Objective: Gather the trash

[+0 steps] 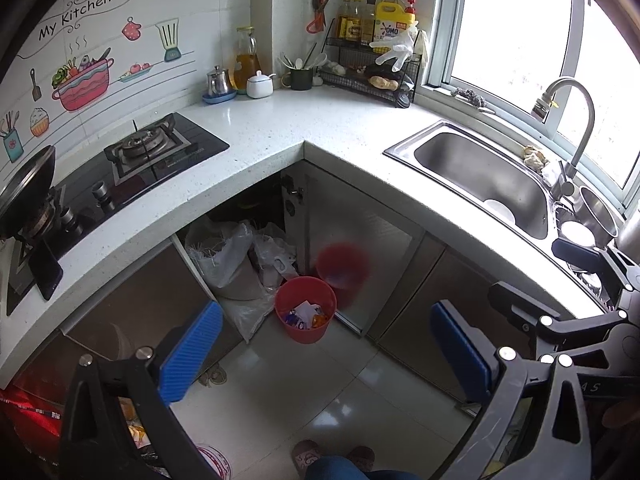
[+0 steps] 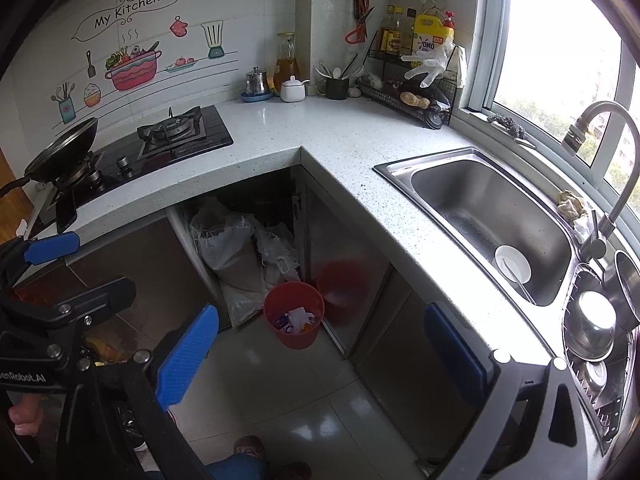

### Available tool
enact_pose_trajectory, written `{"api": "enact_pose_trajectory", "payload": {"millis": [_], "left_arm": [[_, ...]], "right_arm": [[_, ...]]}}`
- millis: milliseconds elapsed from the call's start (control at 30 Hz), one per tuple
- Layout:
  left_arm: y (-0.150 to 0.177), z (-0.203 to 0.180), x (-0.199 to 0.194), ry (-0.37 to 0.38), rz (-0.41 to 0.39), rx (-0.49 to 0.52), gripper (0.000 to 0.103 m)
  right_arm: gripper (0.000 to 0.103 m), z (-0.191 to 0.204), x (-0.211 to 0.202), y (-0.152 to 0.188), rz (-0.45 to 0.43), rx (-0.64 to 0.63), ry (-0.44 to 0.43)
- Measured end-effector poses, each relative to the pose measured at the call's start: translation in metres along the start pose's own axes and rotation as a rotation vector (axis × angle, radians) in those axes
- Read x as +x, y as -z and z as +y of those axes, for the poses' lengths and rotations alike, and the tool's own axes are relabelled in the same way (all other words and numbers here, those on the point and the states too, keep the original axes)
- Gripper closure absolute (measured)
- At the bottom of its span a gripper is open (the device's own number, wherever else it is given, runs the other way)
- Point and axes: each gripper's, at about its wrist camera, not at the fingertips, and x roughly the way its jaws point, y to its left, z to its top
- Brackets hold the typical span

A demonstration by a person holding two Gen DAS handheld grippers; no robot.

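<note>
A red trash bin [image 1: 306,310] stands on the tiled floor in the corner under the L-shaped counter, with wrappers and paper scraps inside; it also shows in the right wrist view [image 2: 294,316]. My left gripper [image 1: 326,354] is open and empty, held high above the floor with the bin between its blue pads [image 1: 192,352]. My right gripper [image 2: 322,356] is open and empty, held beside the left one. The right gripper shows at the right edge of the left wrist view [image 1: 576,252]; the left gripper shows at the left edge of the right wrist view [image 2: 52,248].
White counter [image 1: 280,136] holds a gas stove [image 1: 148,152] with a pan [image 1: 28,184], jars and a bottle rack [image 1: 368,68]. A steel sink [image 2: 492,216] holds a white bowl [image 2: 512,262]. Plastic sacks [image 1: 232,256] fill the open cabinet behind the bin.
</note>
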Motion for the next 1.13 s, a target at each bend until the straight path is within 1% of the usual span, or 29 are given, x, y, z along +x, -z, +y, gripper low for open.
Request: {"api": "enact_pose_trajectory", "payload": {"millis": [167, 400, 767, 1133], "left_arm": [[0.0008, 0.0036, 0.0006, 0.003, 0.004, -0.014, 0.0], [-0.0028, 0.0048, 0.0001, -0.009, 0.005, -0.002, 0.0], [0.002, 0.003, -0.001, -0.025, 0.006, -0.003, 0.0], [-0.0005, 0.0052, 0.0003, -0.02, 0.004, -0.006, 0.0]], "right_arm": [[0.001, -0.0017, -0.0012, -0.0008, -0.003, -0.02, 0.002], [0.001, -0.0033, -0.0033, -0.0015, 0.003, -0.016, 0.006], [0.001, -0.0009, -0.005, 0.0012, 0.003, -0.002, 0.0], [0.001, 0.0046, -0.0064, -0.0006, -0.002, 0.001, 0.001]]}}
